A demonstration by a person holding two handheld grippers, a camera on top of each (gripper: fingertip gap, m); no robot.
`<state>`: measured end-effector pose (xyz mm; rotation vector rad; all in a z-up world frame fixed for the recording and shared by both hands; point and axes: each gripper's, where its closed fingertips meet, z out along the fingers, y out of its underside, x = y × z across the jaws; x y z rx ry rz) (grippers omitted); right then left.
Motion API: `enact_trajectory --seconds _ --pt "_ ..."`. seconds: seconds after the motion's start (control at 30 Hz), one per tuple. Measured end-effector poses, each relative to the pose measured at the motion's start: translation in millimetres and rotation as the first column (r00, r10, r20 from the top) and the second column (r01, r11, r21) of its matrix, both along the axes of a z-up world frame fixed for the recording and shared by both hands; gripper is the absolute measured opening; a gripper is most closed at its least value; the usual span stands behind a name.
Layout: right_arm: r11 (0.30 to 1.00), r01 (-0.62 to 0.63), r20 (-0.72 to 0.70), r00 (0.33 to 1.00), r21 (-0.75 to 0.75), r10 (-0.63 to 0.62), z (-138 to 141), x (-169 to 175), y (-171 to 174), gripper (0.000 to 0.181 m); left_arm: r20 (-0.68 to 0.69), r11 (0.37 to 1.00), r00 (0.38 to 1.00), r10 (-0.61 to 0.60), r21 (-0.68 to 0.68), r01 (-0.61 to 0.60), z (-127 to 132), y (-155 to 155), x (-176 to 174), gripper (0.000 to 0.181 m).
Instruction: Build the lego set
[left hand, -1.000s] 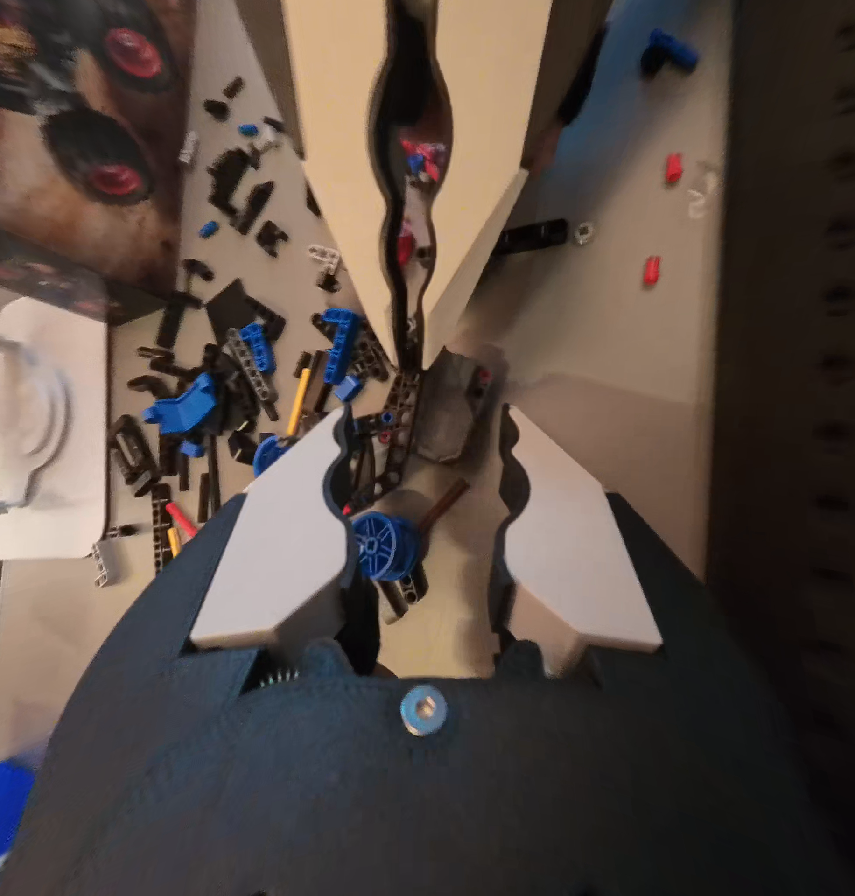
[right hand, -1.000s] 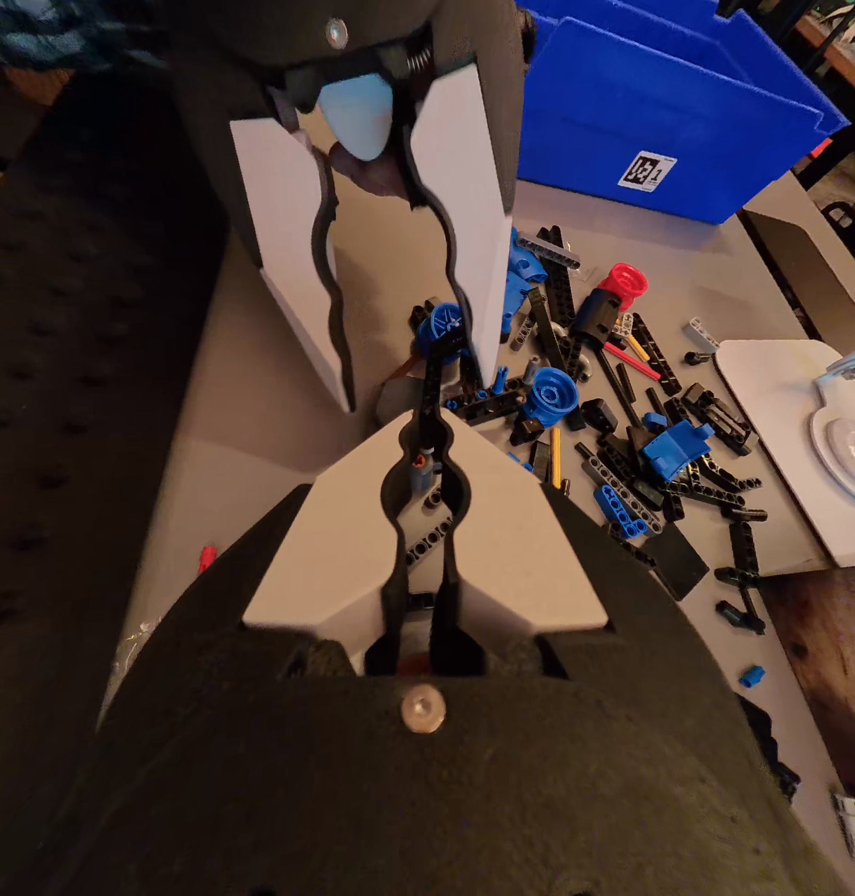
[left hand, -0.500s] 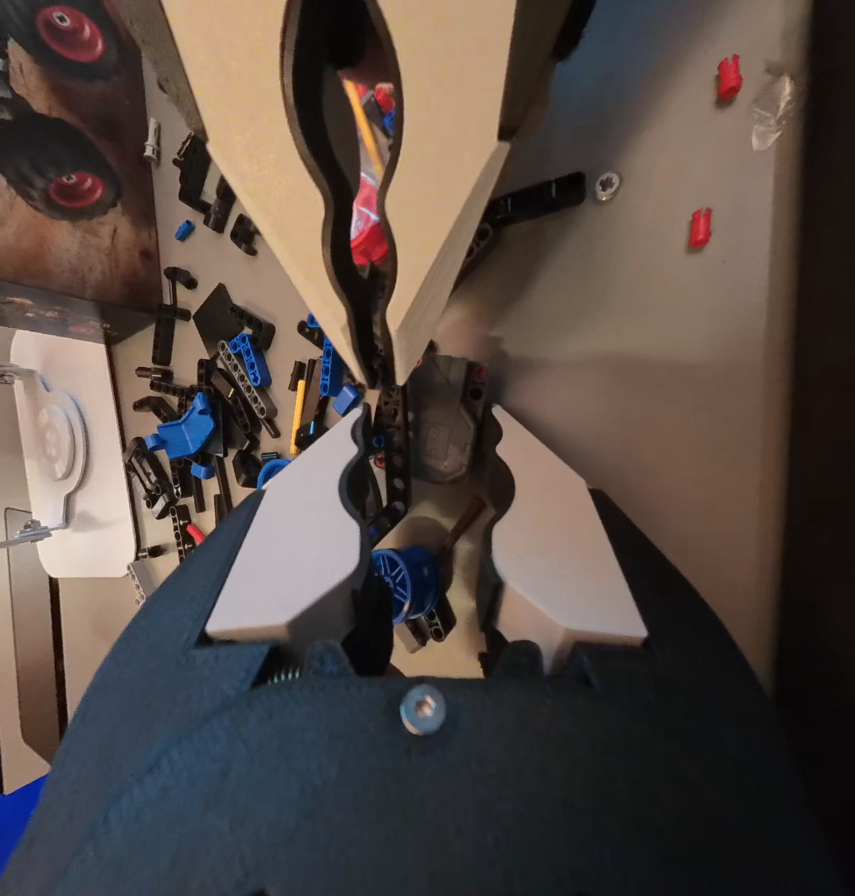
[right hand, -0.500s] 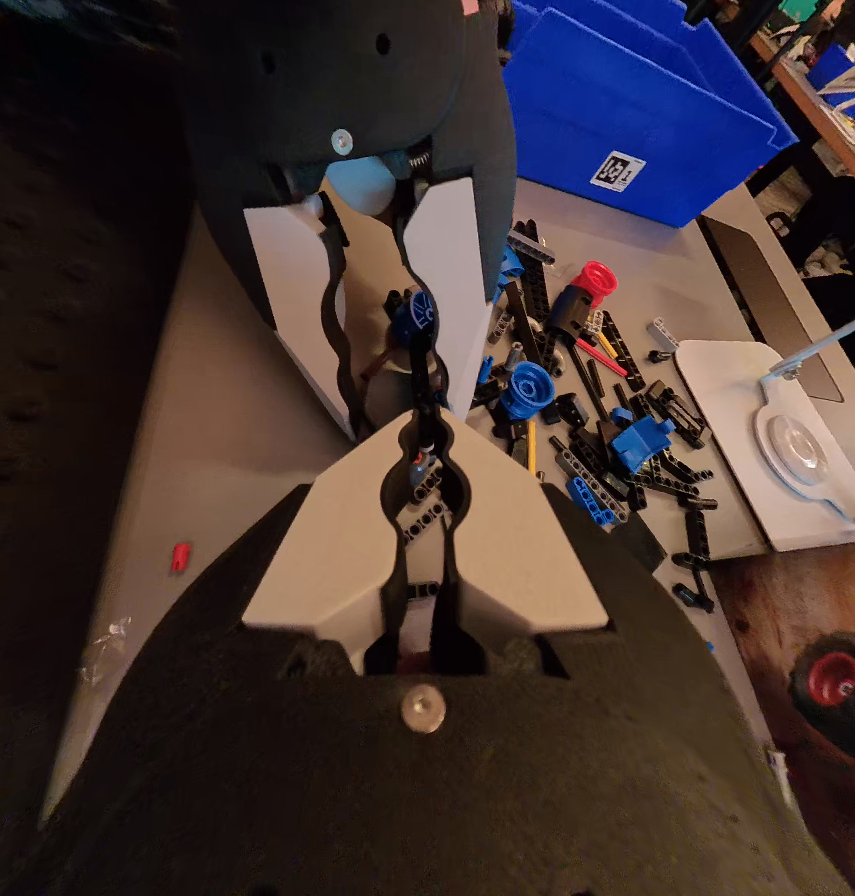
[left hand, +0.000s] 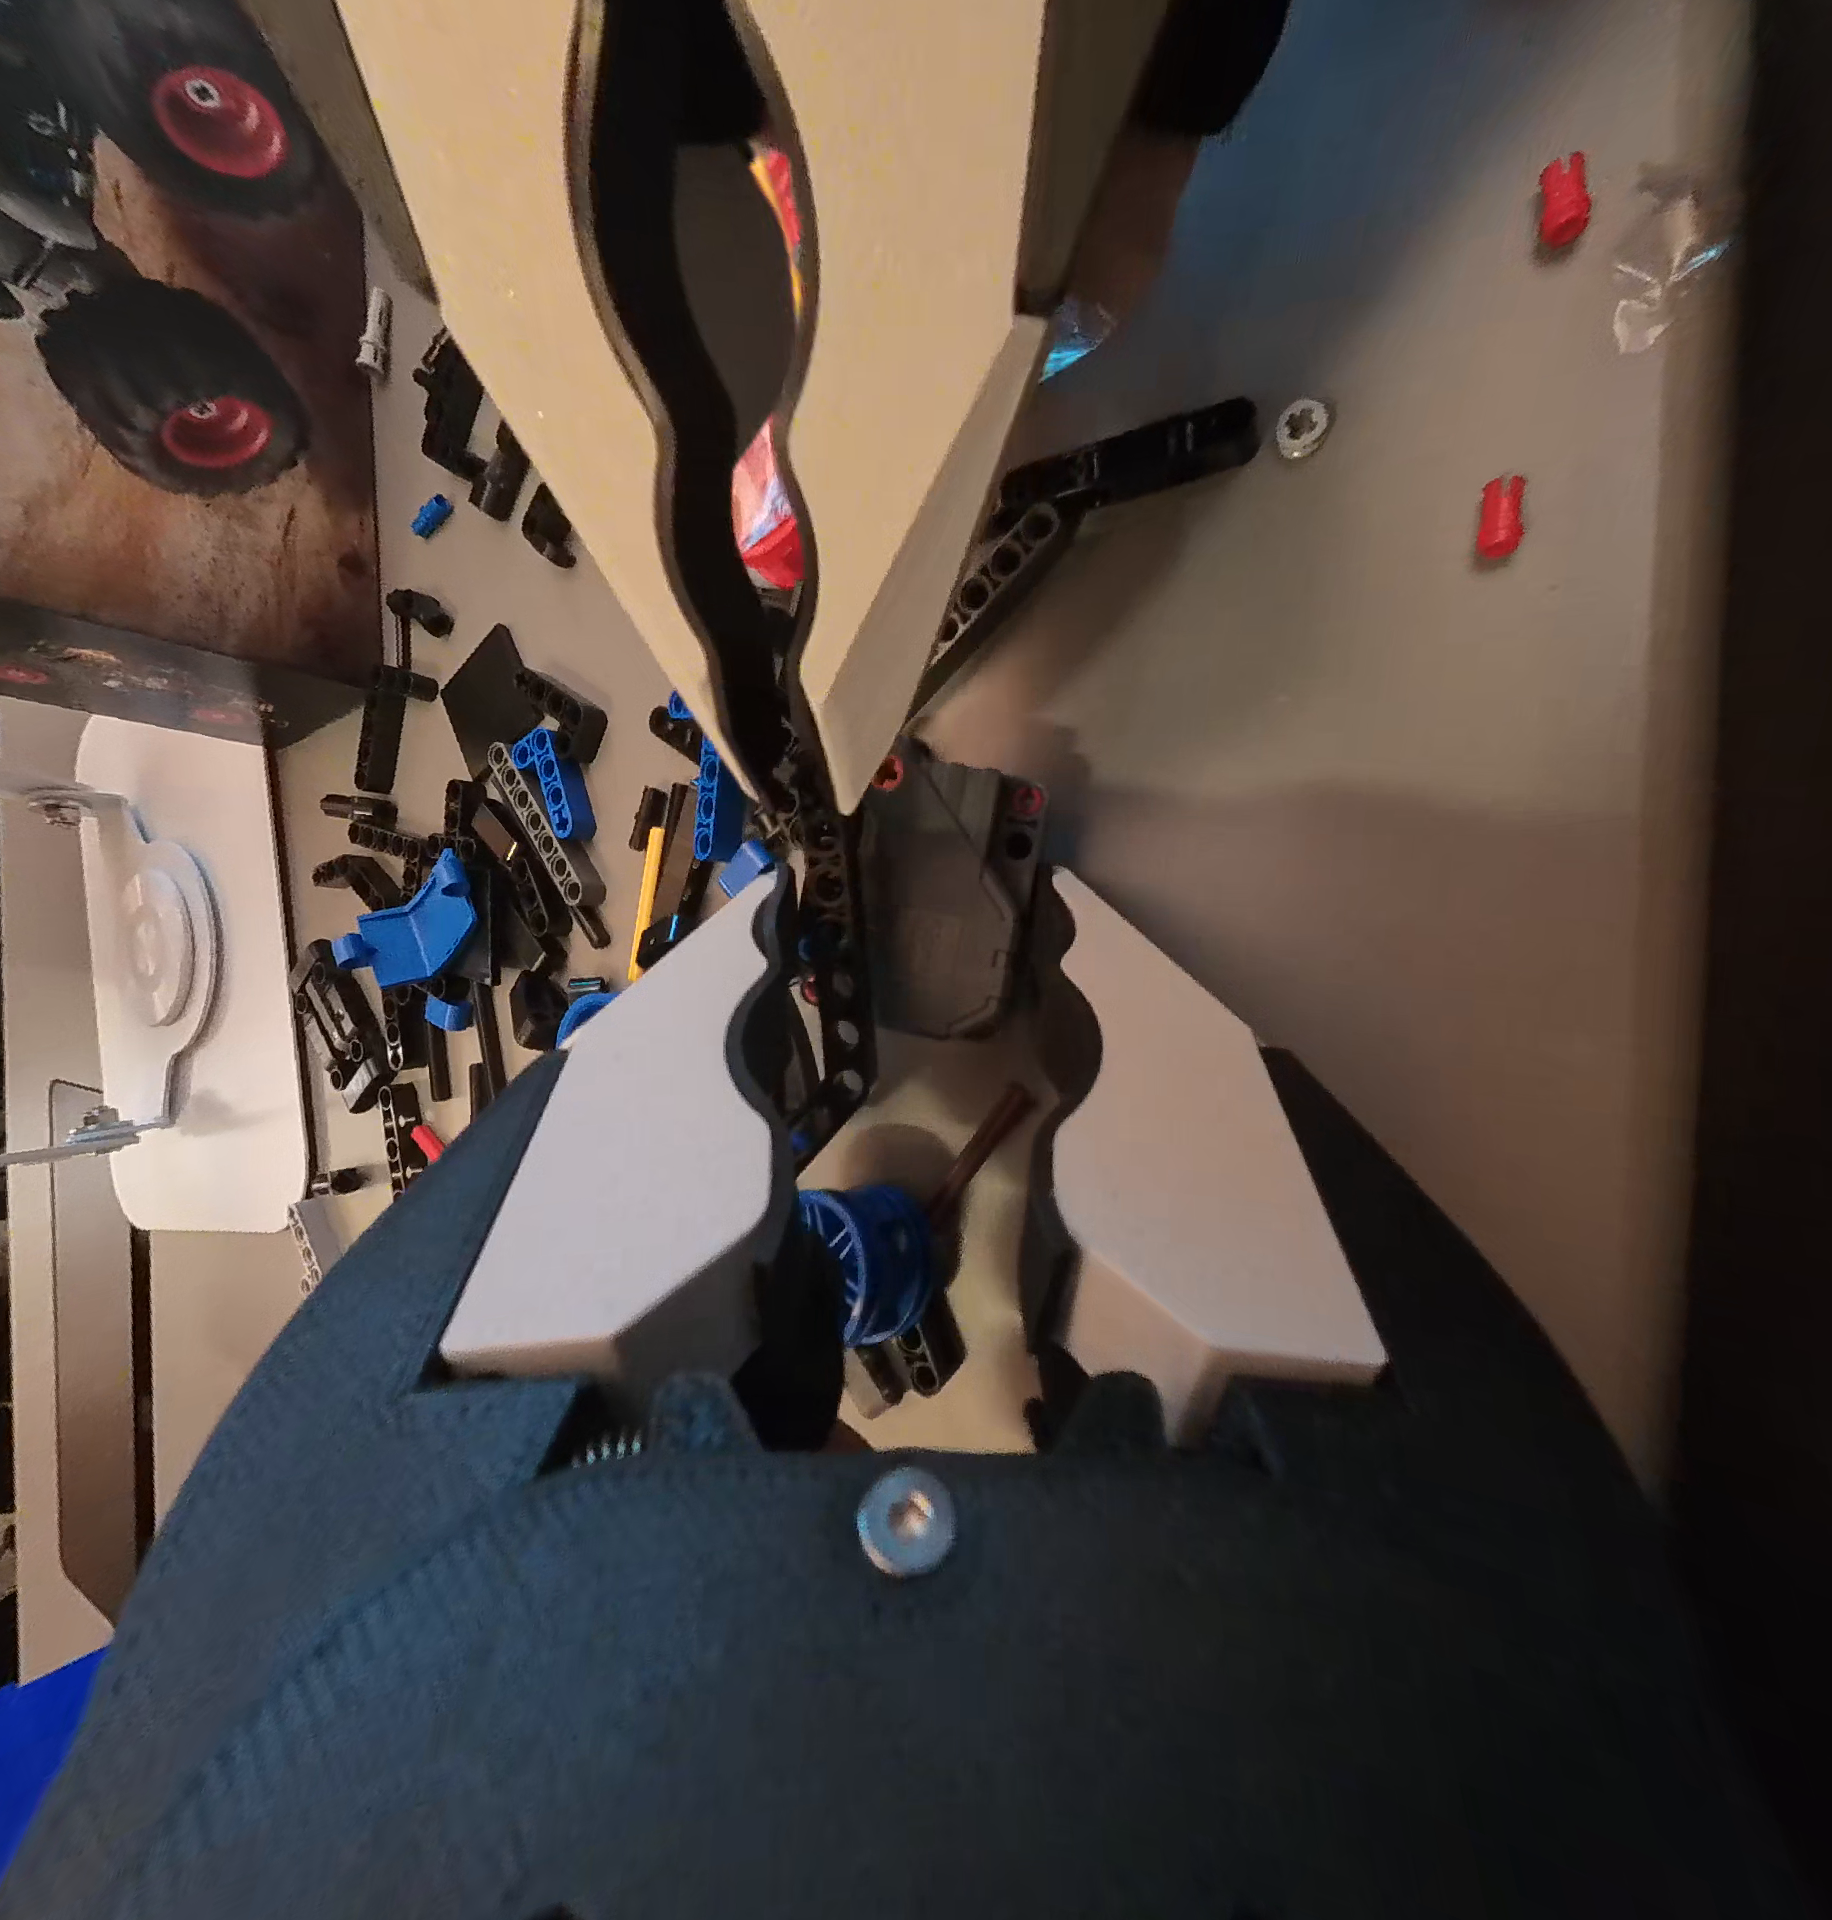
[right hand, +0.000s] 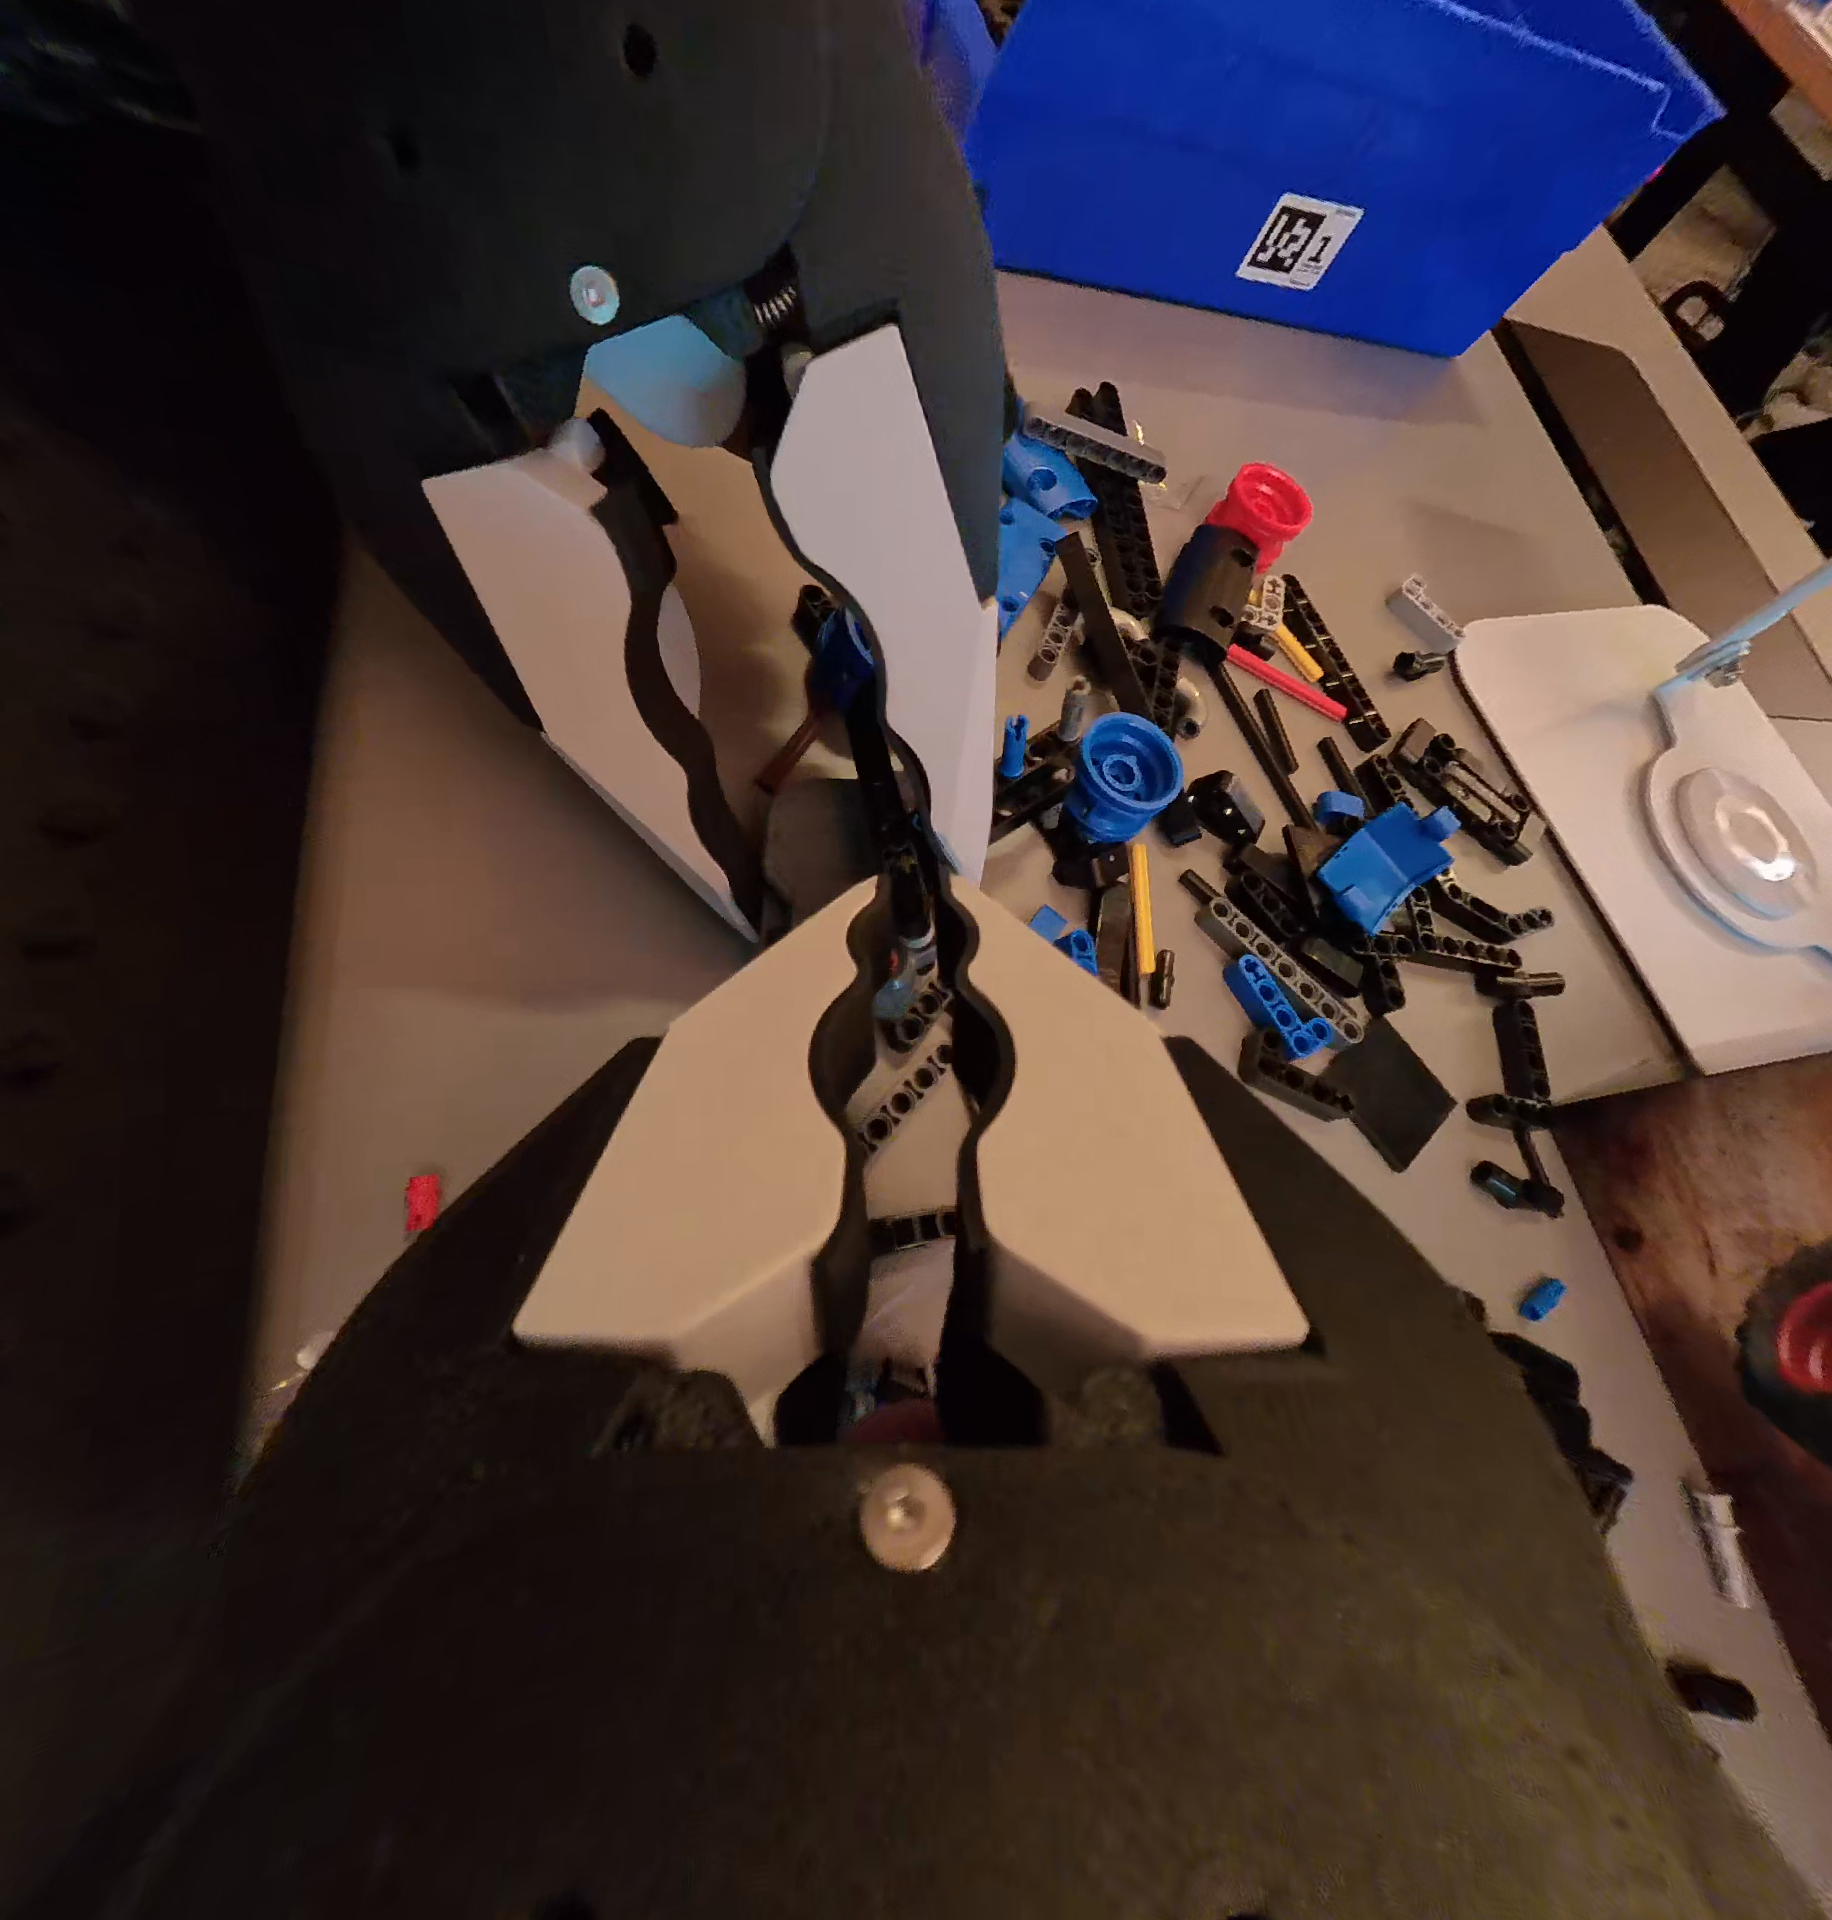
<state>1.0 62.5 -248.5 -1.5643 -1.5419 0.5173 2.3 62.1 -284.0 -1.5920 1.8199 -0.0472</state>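
Compared with one second ago, both cameras have come closer to the black beam assembly (left hand: 834, 935), and the opposite gripper fills more of each view.

From the left wrist view, the left gripper (left hand: 917, 894) stands wide, its two pale fingers (left hand: 642, 1122) apart. The black holed beam runs along the inner side of one finger, and a blue wheel (left hand: 876, 1278) with a brown axle (left hand: 979, 1138) sits between them near the base. A dark grey block (left hand: 943, 894) lies beside the beam on the grey table (left hand: 1307, 831). The right gripper (left hand: 798, 769) comes down from above, its tips pinched on the far end of the beam. Loose black and blue parts (left hand: 517, 852) lie to the left, two red pins (left hand: 1499, 514) to the right.

From the right wrist view, the right gripper (right hand: 907, 894) is narrow and holds the black beam (right hand: 896, 831) at its tips. The left gripper (right hand: 850, 831) faces it, wide. The pile of parts (right hand: 1307, 831) lies to the right, near a blue bin (right hand: 1307, 125) and a white board (right hand: 1618, 831).
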Motion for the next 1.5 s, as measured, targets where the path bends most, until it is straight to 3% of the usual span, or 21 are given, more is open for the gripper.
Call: enact_trajectory --seconds 0.2,0.4,1.5 --pt "0.997 0.013 0.007 1.000 -0.076 -0.013 -1 10 1 0.017 0.008 1.000 1.000 -0.003 0.002 0.003 0 -2 1 0.042" --pt "0.992 0.010 0.021 1.000 -0.122 -0.007 -11 8 -2 0.004 0.014 1.000 1.000 -0.005 0.009 0.005 1 -1 3 0.042" --pt "0.982 0.045 -0.006 0.999 -0.186 -0.047 -14 3 3 0.000 0.004 1.000 1.000 -0.025 0.009 0.025 0 -1 1 0.040"
